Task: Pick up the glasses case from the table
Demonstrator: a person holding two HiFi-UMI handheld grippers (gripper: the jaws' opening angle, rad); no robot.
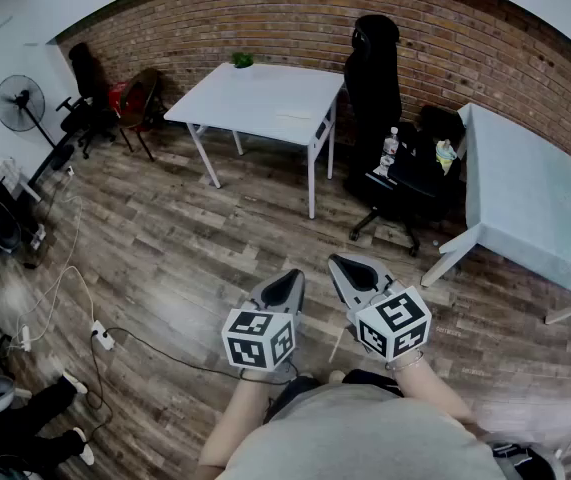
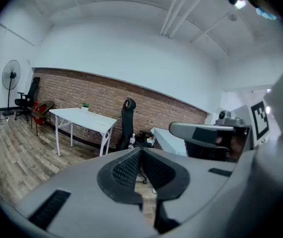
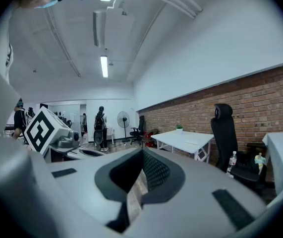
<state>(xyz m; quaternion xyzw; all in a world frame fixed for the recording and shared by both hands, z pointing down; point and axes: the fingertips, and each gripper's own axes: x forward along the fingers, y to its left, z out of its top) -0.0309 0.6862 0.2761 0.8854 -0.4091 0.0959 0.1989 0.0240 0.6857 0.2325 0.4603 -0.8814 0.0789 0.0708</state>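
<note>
jaws pressed tight together on both the left gripper and the right gripper, nothing in either. glasses case: can't pick it out. only a small pale shape lies on the far white counter, too tiny to tell. second counter is cut off at right. wood floor, brick wall, black chair between the counters.

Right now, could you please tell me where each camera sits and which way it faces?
Head view: on the person's head, looking steeply down at the wood floor; forearms, left gripper, right gripper show.
Left gripper view: on the left gripper, facing the brick wall over shut jaws; right gripper at right.
Right gripper view: on the right gripper, facing along that wall over shut jaws; left gripper at left.
All share the white table and black chair.
</note>
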